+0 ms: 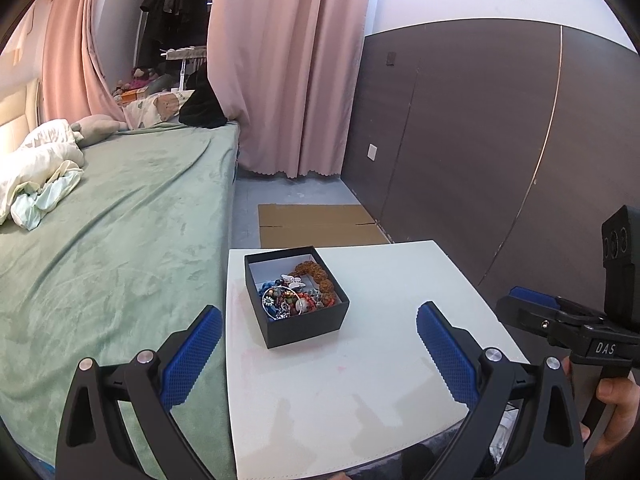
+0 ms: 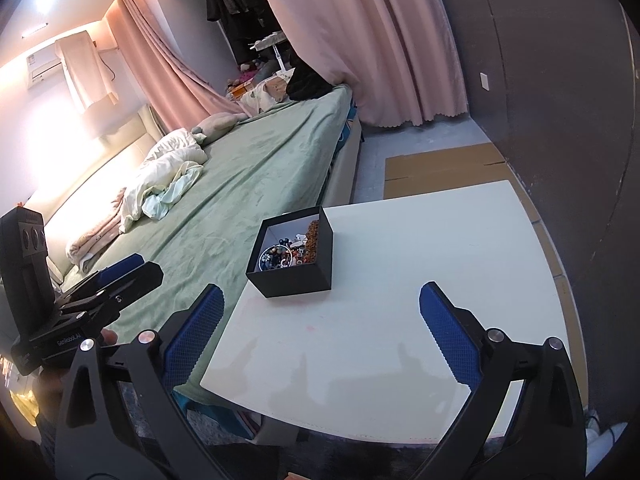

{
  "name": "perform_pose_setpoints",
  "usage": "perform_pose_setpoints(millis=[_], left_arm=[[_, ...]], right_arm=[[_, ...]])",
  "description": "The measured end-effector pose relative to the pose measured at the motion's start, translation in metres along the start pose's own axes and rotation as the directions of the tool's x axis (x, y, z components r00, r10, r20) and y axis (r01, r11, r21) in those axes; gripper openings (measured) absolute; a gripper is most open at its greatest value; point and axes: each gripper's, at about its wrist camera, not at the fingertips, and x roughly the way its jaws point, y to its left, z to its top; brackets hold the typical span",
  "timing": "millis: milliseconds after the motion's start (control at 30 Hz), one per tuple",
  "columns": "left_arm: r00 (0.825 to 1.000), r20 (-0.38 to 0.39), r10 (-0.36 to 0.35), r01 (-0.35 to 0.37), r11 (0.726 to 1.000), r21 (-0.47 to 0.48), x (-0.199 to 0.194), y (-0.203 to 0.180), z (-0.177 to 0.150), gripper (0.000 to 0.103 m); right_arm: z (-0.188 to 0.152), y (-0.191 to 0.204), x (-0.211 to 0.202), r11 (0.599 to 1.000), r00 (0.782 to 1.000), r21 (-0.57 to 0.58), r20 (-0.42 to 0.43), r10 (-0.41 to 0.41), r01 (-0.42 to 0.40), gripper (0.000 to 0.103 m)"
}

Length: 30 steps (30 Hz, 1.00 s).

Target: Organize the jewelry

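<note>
Jewelry (image 1: 298,290) lies heaped in a black box (image 1: 308,326) near the desk's (image 1: 360,380) far-left corner, at eleven o'clock from both claws. Left claw (image 1: 318,354) and right claw (image 2: 320,338) hover level over the near edge, spread wide, empty. Beads, a silver bangle, a brown bracelet tangle together.

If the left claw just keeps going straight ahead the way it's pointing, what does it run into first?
Probably the black box of jewelry on the white table. It sits just left of centre between the open left claw's fingers, nothing in between, though depth is hard to judge.
</note>
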Motion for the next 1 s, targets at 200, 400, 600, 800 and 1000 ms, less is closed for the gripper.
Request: perform_pose_setpoints(millis=[200,400,600,800,1000], left_arm=[[1.000,0.001,-0.002,0.002,1.000,-0.001,-0.0014,0.0008,-0.0009,0.094],[1.000,0.001,0.003,-0.003,1.000,-0.001,-0.0028,0.0005,0.0000,0.094],[1.000,-0.006,0.003,-0.004,1.000,-0.005,-0.0030,0.0016,0.0000,0.094],[1.000,0.002,0.012,-0.012,1.000,-0.005,-0.0047,0.0030,0.0022,0.094],[1.000,0.004,0.017,-0.017,1.000,-0.009,-0.0056,0.0053,0.0026,0.094]], right_arm=[[-0.0013,-0.0025,-0.0021,1.000,1.000,-0.003,-0.001,0.001,-0.001,0.098],[0.0001,-0.0031,-0.0026,1.000,1.000,0.003,0.002,-0.004,0.004,0.098],[0.0005,-0.0032,-0.0062,1.000,1.000,0.012,0.008,-0.006,0.006,0.098],[0.0026,-0.0019,-0.0098,1.000,1.000,-0.008,0.007,-0.015,0.015,0.098],[0.0047,0.0005,-0.0095,1.000,1.000,-0.014,-0.003,-0.022,0.022,0.098]])
